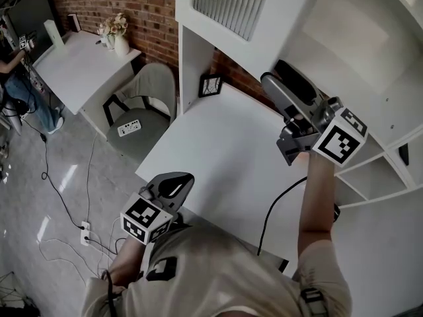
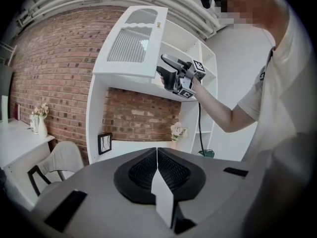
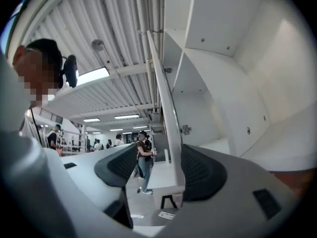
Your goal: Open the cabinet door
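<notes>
**Head view.** The white cabinet door [image 1: 264, 41], a flat panel with a ribbed slatted insert, stands swung out above a smooth white desk [image 1: 225, 150]. The right gripper [image 1: 276, 78] is raised to the door's lower free edge, its grey fingers lined with black pads. The left gripper [image 1: 180, 182] sits low at the desk's near edge, well apart from the door. A padded grey chair [image 1: 149, 88] carries a white power strip [image 1: 129, 129]. A small black picture frame [image 1: 210, 84] stands on the desk against the cabinet's side. On a side table [image 1: 79, 65], a white vase [image 1: 121, 43] holds pale flowers.

**Left gripper view.** The left gripper's [image 2: 157, 162] jaws are pressed together with nothing between them, and the ribbed black pads meet along one line. Beyond them the door juts out from the white cabinet [image 2: 96, 128], in front of a rough red brick wall [image 2: 54, 73]. The right gripper is at the door's free edge. A small vase [image 2: 177, 131] of flowers stands on the desk beside open white shelves [image 2: 205, 76].

**Right gripper view.** The jaws stand moderately apart. The door's thin edge runs up between them, lying against the pad at this view's right with a gap to the other pad. To the right are the cabinet's smooth white inner walls.
</notes>
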Demonstrator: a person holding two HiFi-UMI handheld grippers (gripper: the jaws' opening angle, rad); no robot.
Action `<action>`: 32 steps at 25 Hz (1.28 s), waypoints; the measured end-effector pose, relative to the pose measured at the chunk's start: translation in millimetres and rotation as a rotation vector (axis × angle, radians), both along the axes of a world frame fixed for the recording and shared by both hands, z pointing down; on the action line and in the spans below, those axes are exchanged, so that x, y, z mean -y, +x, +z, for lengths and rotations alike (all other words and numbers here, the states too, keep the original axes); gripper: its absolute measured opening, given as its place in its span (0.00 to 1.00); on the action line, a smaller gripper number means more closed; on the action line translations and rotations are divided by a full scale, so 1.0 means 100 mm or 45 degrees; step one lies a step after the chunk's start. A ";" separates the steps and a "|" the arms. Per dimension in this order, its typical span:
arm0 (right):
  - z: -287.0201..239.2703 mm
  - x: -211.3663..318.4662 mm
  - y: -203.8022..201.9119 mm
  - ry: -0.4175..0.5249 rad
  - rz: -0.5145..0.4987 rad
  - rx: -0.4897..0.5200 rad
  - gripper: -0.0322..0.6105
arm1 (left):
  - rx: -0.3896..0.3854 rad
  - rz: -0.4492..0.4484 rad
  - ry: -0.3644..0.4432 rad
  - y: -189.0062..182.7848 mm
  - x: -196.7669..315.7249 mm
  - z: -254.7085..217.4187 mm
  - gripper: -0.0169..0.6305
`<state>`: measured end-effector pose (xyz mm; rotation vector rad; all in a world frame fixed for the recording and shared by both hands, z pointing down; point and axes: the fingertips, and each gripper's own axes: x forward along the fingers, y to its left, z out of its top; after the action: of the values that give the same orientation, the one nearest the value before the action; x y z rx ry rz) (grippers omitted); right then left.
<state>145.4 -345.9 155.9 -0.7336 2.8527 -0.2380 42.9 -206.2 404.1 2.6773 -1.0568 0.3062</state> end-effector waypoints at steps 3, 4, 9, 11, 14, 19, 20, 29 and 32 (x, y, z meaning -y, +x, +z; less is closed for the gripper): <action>0.05 -0.01 -0.07 0.107 0.074 -0.149 0.50 | 0.001 -0.010 0.002 0.03 -0.05 -0.01 0.05; 0.07 0.01 -0.10 0.126 0.088 -0.189 0.50 | 0.000 -0.017 0.003 0.03 -0.07 -0.02 0.05; 0.06 0.02 -0.16 0.138 0.105 -0.220 0.50 | 0.001 -0.072 -0.011 0.00 -0.21 -0.02 0.05; 0.05 0.02 -0.15 0.137 0.093 -0.212 0.50 | 0.006 -0.094 -0.021 -0.01 -0.26 -0.02 0.05; 0.04 0.01 -0.17 0.128 0.064 -0.199 0.50 | 0.004 -0.122 -0.030 -0.01 -0.35 0.00 0.05; 0.10 0.04 -0.26 0.201 0.148 -0.255 0.50 | 0.002 -0.185 -0.053 -0.03 -0.53 0.08 0.05; 0.11 0.04 -0.27 0.208 0.165 -0.269 0.50 | 0.004 -0.194 -0.063 -0.02 -0.56 0.11 0.05; 0.12 0.01 -0.31 0.232 0.257 -0.292 0.36 | 0.016 -0.167 -0.064 -0.02 -0.61 0.08 0.05; 0.12 0.01 -0.32 0.194 0.284 -0.285 0.32 | 0.001 -0.128 -0.062 -0.08 -0.60 0.08 0.05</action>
<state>113.6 -346.9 167.7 -1.0971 2.9158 0.0990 34.6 -146.3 412.6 2.5711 -1.1641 0.3099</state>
